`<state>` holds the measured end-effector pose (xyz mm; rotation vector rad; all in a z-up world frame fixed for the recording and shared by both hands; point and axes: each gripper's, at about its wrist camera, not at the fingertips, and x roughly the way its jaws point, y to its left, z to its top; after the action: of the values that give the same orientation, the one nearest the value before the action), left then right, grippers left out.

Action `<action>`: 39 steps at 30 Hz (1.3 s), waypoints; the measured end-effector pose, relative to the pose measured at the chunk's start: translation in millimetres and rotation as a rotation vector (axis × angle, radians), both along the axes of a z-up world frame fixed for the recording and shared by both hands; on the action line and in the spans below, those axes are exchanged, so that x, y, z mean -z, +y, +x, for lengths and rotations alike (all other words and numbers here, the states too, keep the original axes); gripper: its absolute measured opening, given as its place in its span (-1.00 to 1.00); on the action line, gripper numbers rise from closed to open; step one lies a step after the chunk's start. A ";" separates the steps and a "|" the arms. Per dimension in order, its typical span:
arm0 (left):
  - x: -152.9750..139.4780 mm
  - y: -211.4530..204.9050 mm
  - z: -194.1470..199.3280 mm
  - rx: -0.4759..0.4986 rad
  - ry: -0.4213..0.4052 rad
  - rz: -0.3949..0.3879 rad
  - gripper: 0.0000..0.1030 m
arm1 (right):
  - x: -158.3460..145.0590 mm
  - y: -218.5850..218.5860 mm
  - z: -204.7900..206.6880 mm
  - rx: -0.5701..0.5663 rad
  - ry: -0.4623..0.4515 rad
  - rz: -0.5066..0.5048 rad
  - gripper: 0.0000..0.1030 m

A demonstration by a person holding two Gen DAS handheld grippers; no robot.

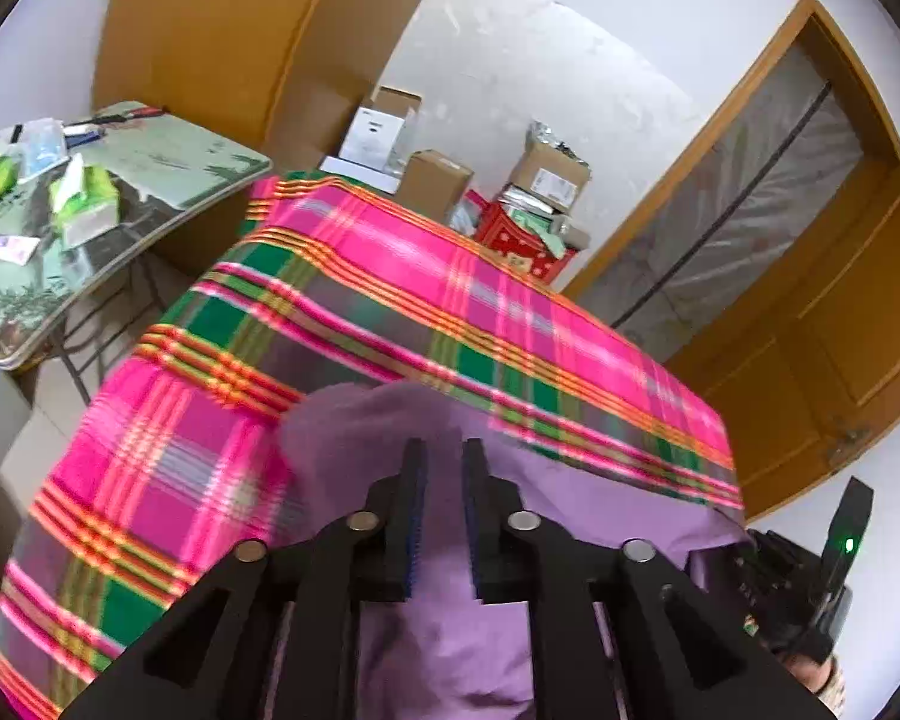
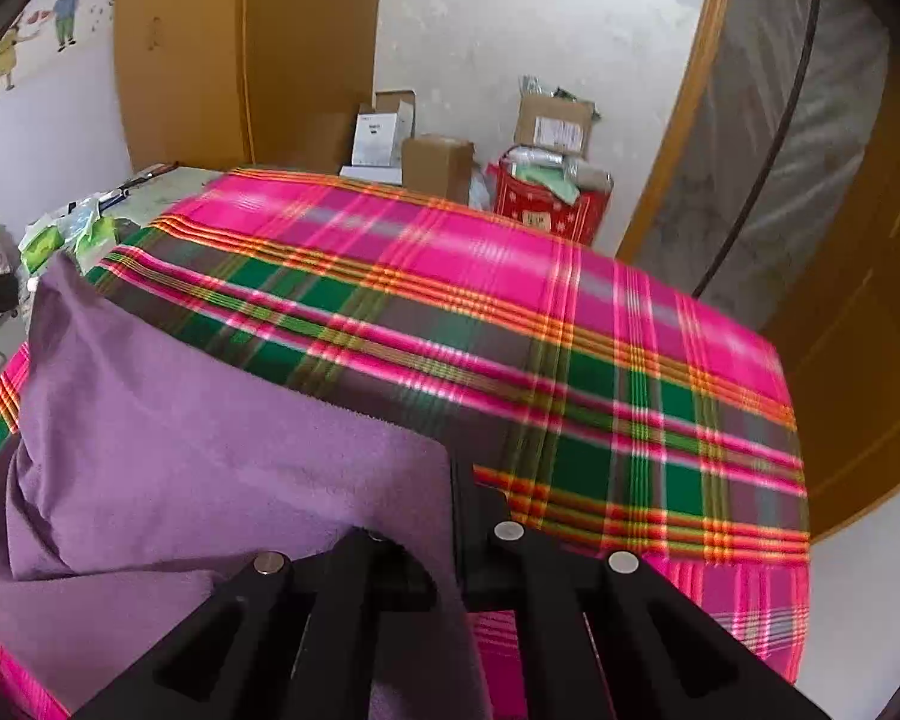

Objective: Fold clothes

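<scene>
Starting at the left, the left gripper (image 1: 444,450) hangs over the near edge of the plaid-covered table (image 1: 390,276), its jaws a narrow gap apart with the purple garment (image 1: 570,498) showing between and beneath them; the pads do not look pressed onto the cloth, so I would call it slightly open and holding nothing firmly, though motion blur makes that hard to be sure of. The garment lies directly under and ahead of that claw, spreading off to its right along the table's near edge. Moving right, the right gripper (image 2: 456,480) has its jaws closed together, and the garment (image 2: 198,420) drapes up over its left finger; the cloth seems pinched at its corner there, with the pinch itself hidden under the fabric. From this claw the cloth runs away to the left, toward the other hand, so its long axis seems to lie across the table from one gripper to the other, rising toward a peak at the far left. The right hand looks the better placed to lead the fold.
</scene>
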<state>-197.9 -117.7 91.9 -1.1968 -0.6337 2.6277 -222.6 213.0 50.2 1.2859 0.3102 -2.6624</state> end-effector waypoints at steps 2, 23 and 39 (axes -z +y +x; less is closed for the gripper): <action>4.3 -10.1 6.0 -0.010 -0.011 -0.012 -0.72 | 4.3 0.7 -1.3 0.005 -0.023 0.001 -0.92; 82.1 -92.2 96.8 -0.123 -0.239 0.056 -0.53 | -54.8 -16.1 139.7 -0.218 0.185 -0.172 -0.44; 97.2 -93.4 118.8 -0.127 -0.283 0.264 -0.03 | 9.9 -152.3 194.9 -0.703 0.187 0.107 -0.13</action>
<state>-79.1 -211.1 -5.3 -1.4958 -1.1017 2.3894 -27.7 60.7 40.3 0.7488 0.7746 -2.1665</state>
